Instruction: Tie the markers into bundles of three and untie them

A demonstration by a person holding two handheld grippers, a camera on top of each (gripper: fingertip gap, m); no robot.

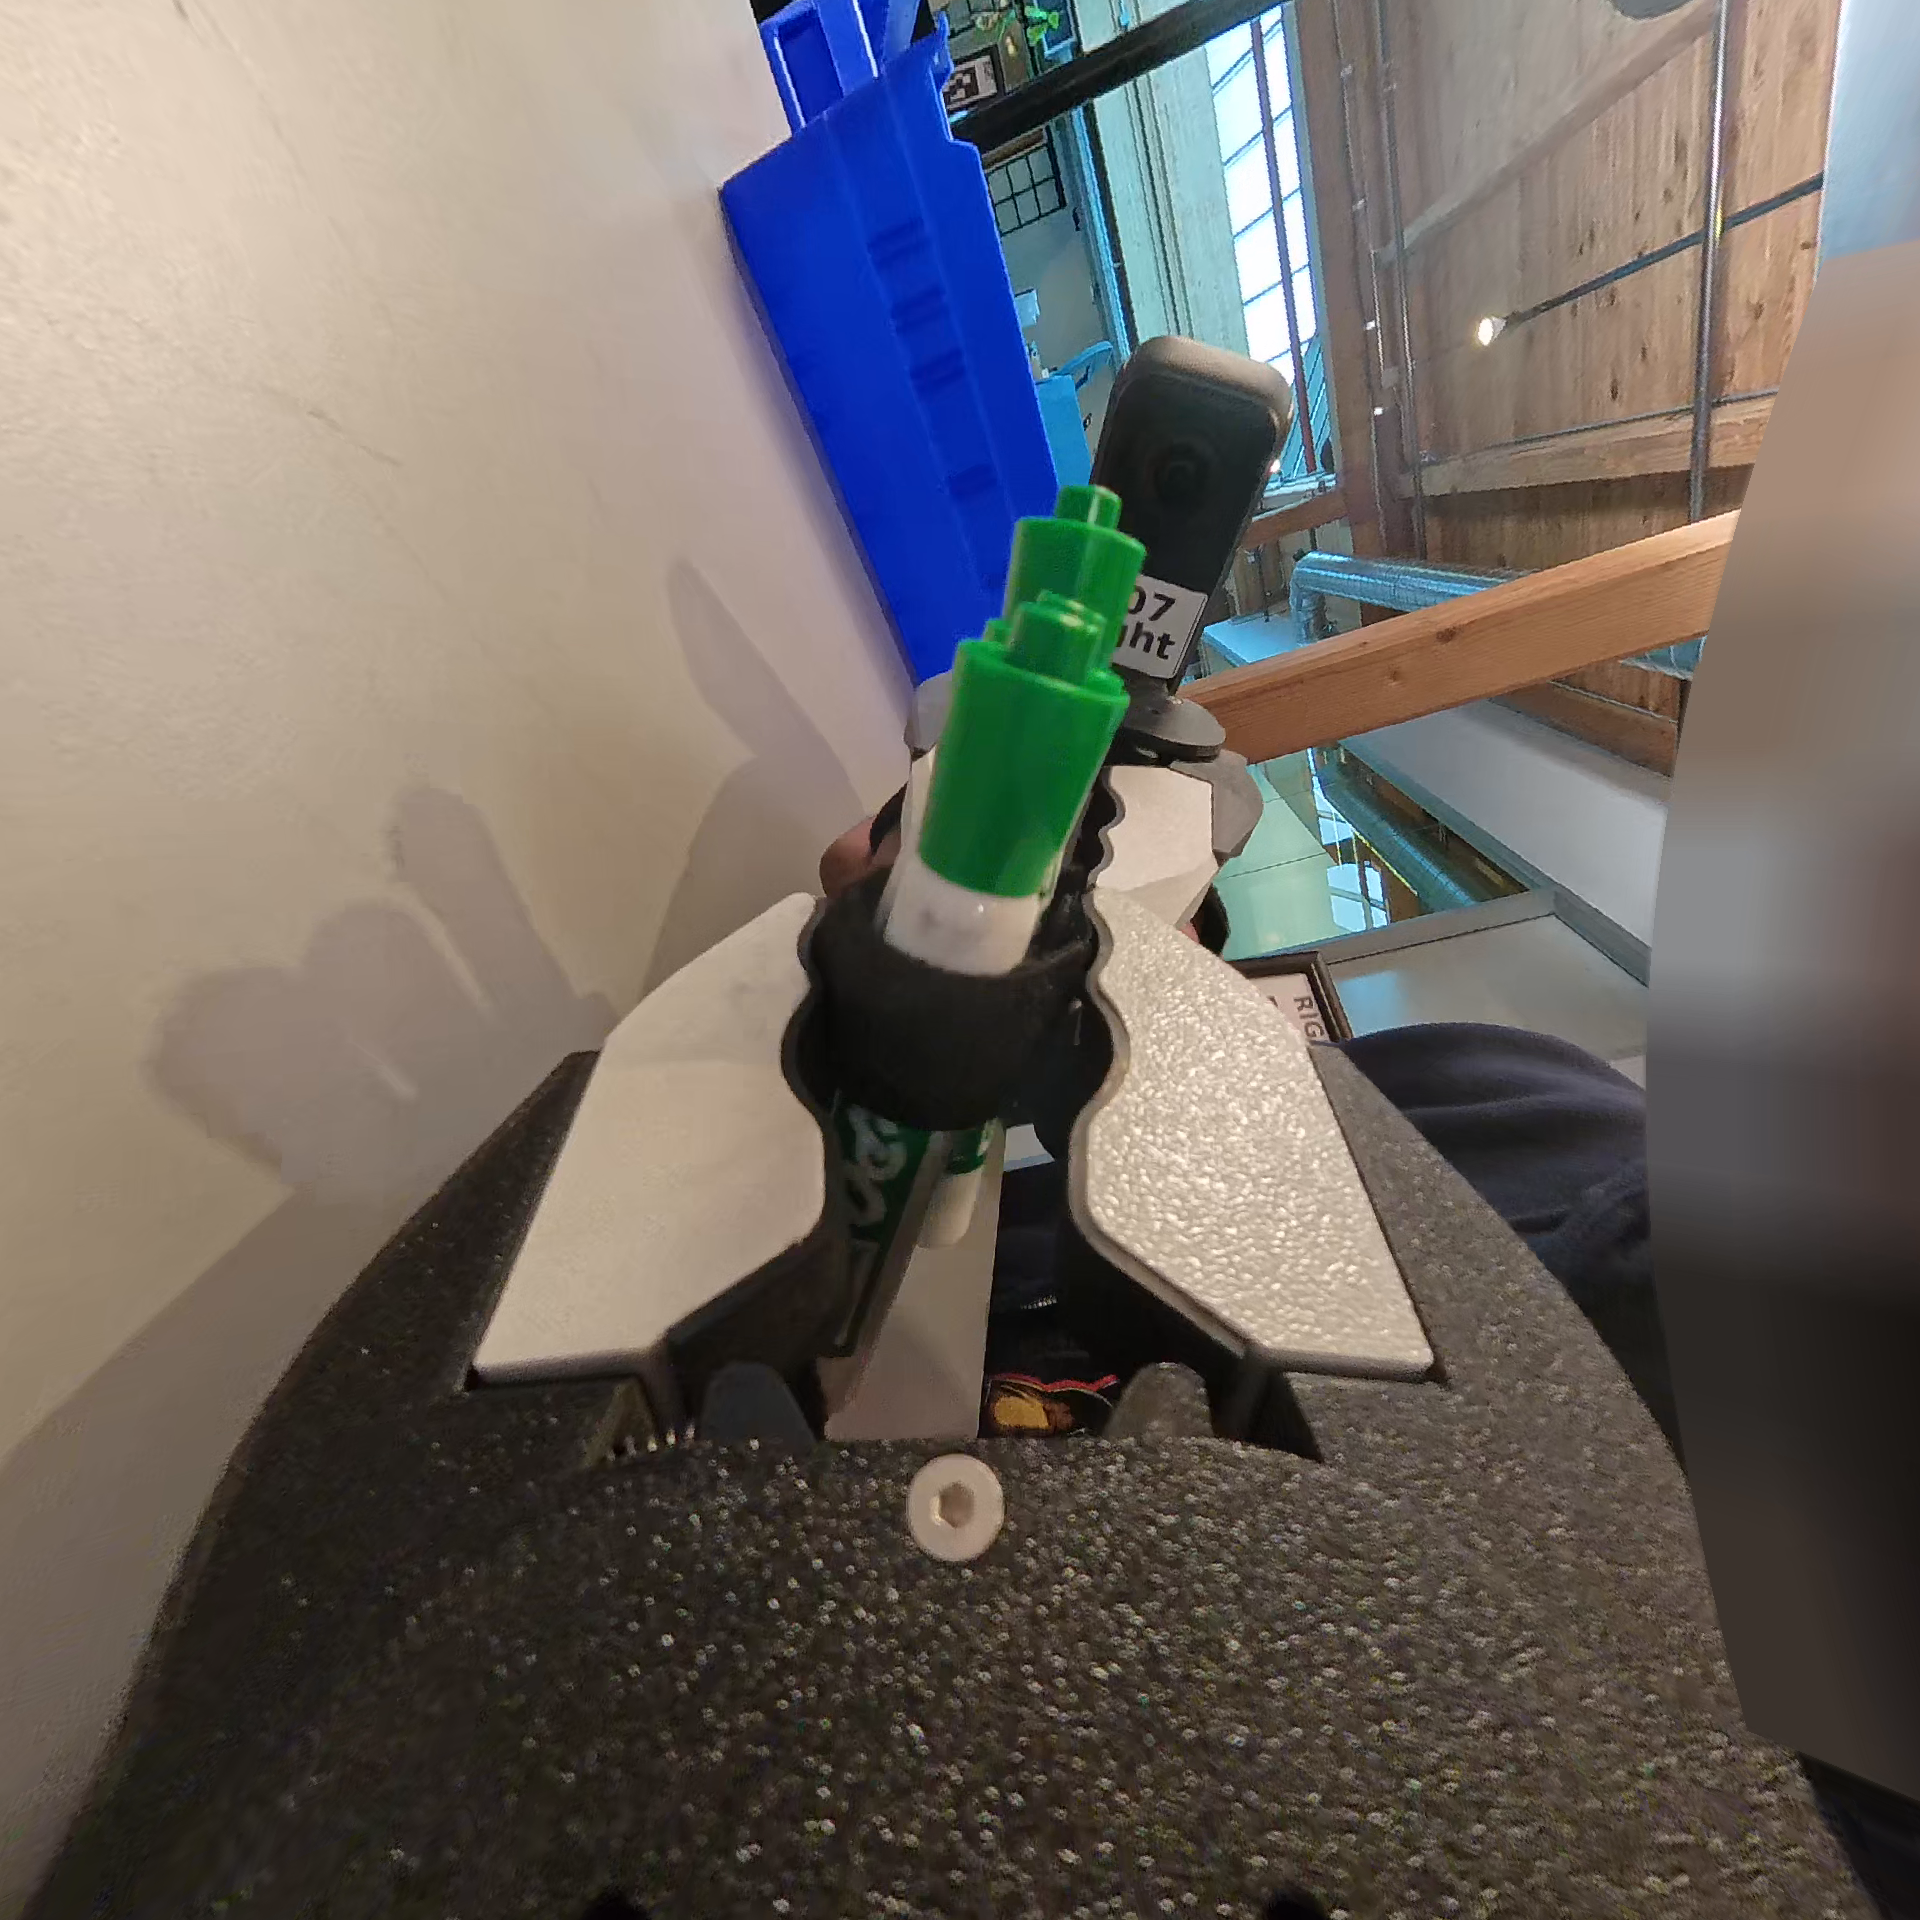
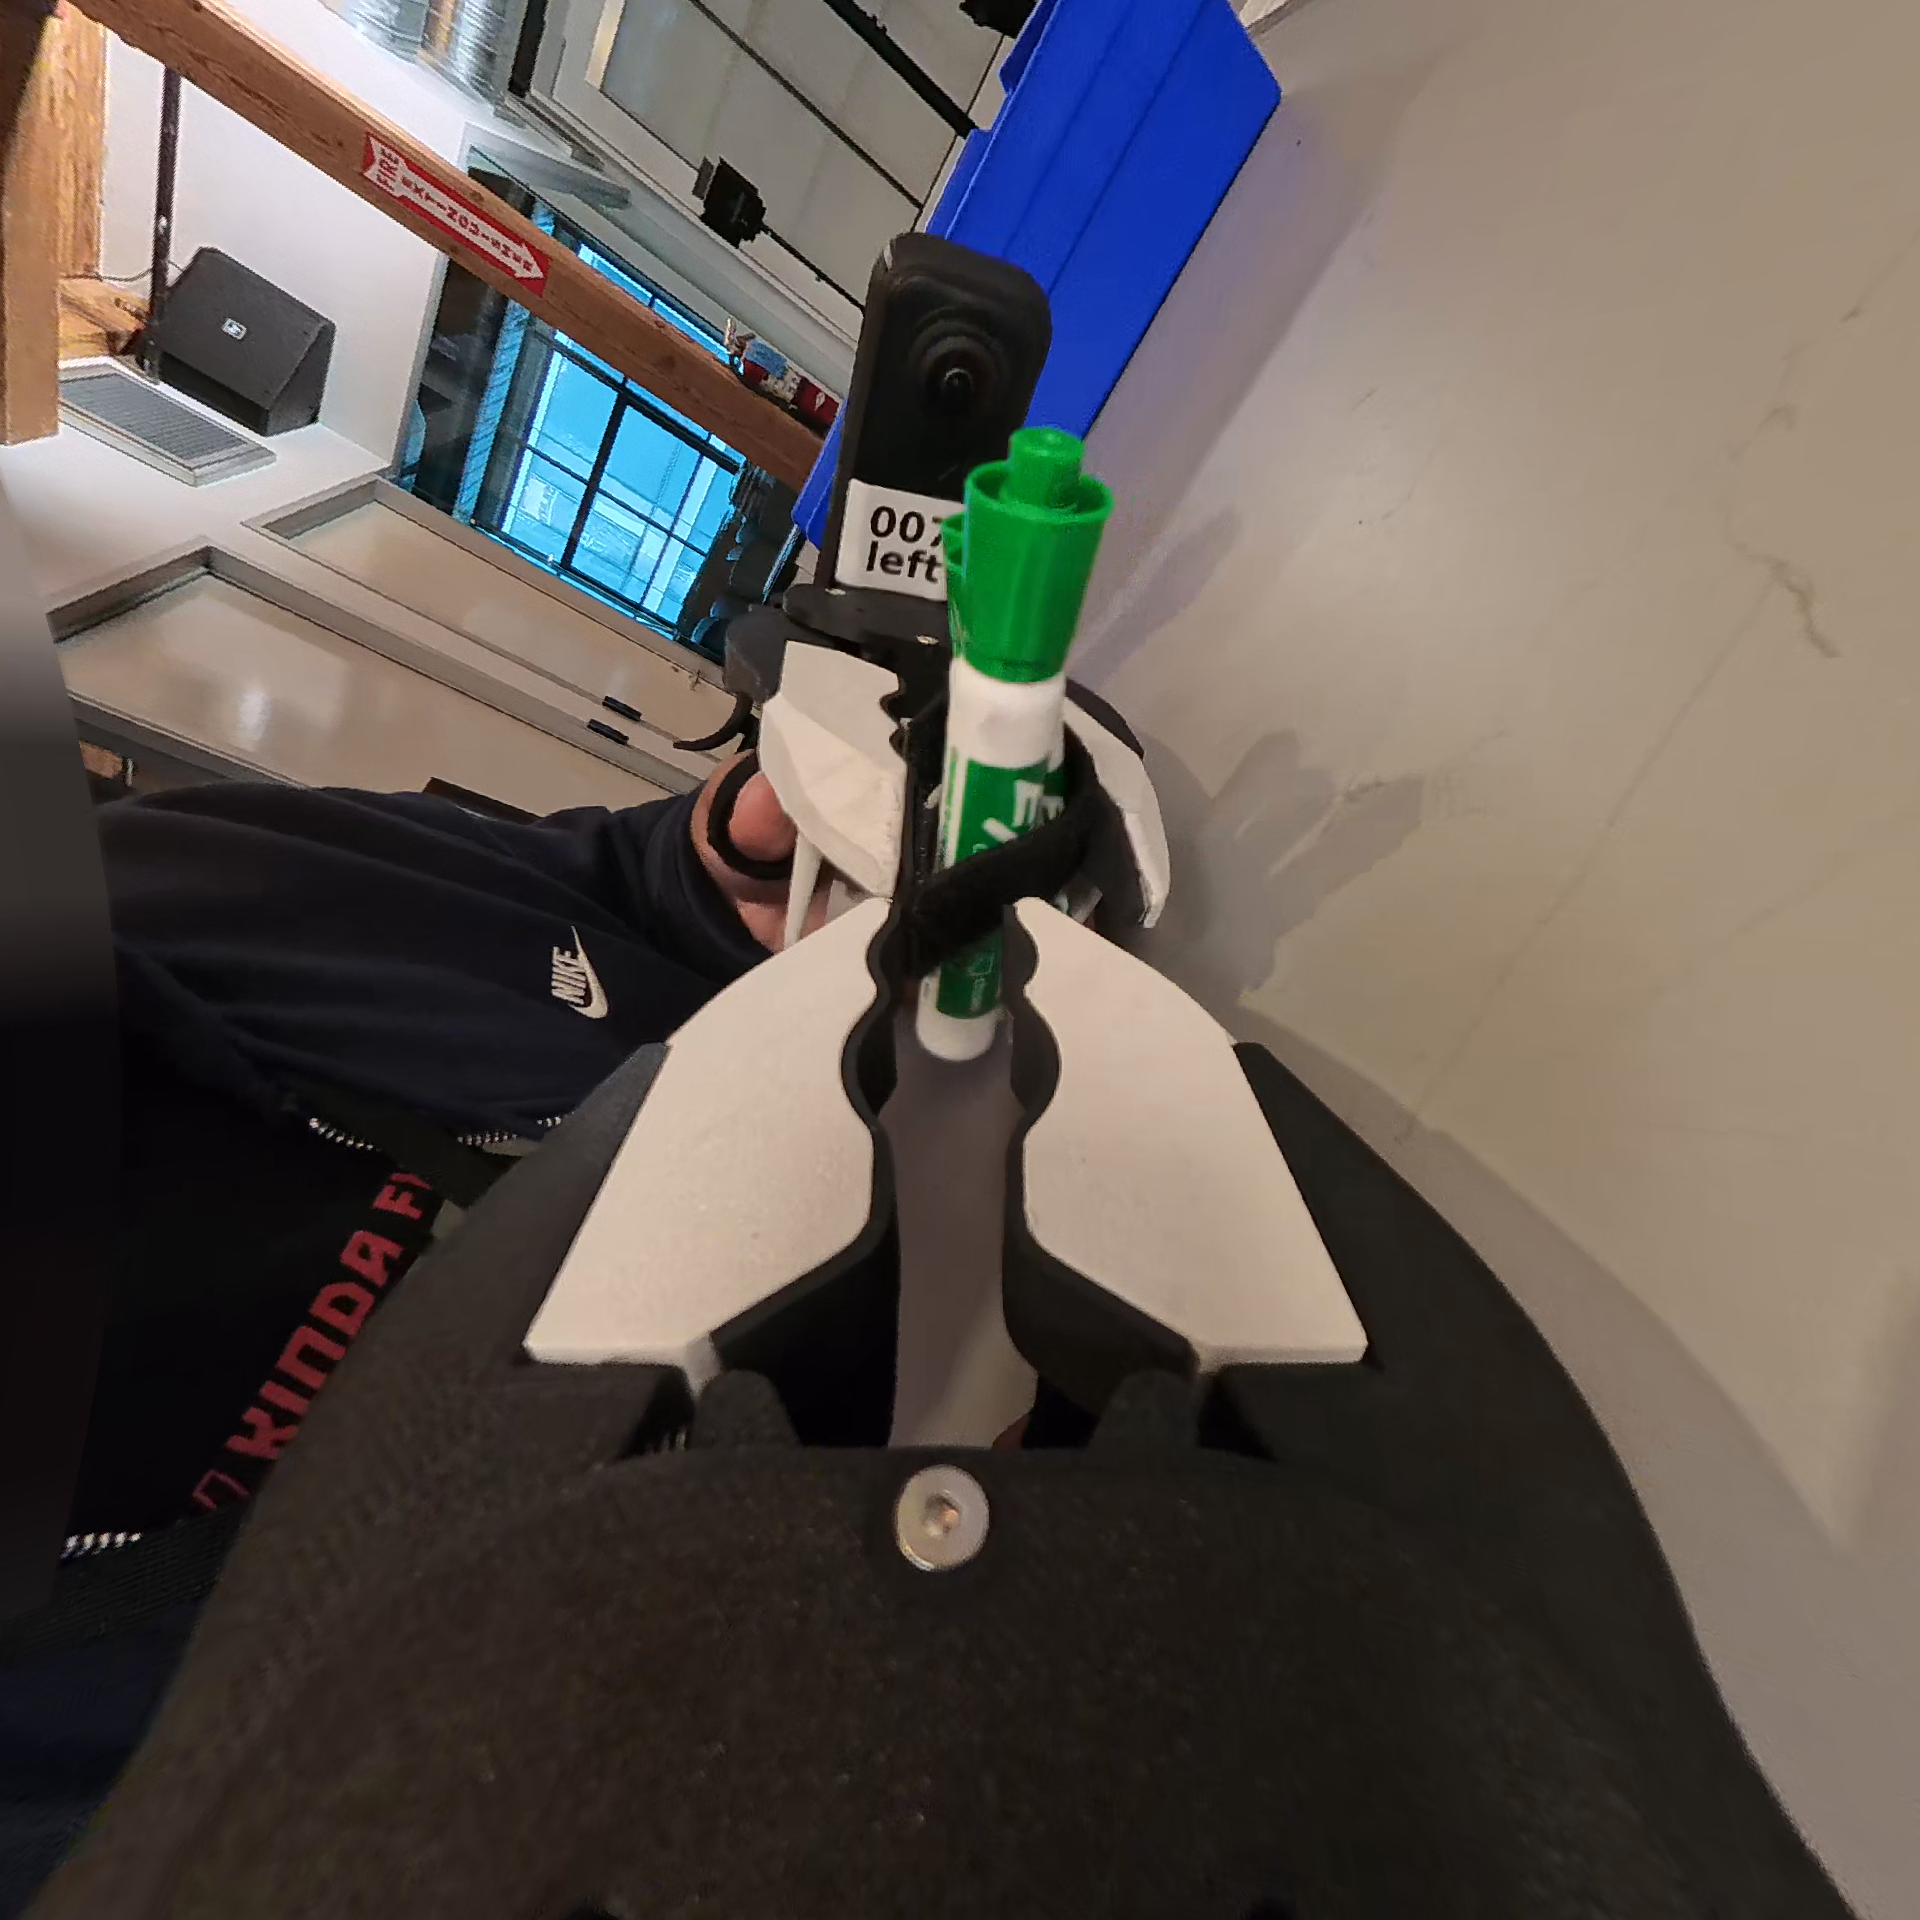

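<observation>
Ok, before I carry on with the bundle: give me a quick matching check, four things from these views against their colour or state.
Things:
1. marker caps
2. strap
3. bin
4. beam

Colour or state:
A. blue, behind the bundle
B. bare wood, running across the background
C. green, at the top of the bundle
D. black, wrapped round the markers

Pairs: 1-C, 2-D, 3-A, 4-B
</observation>
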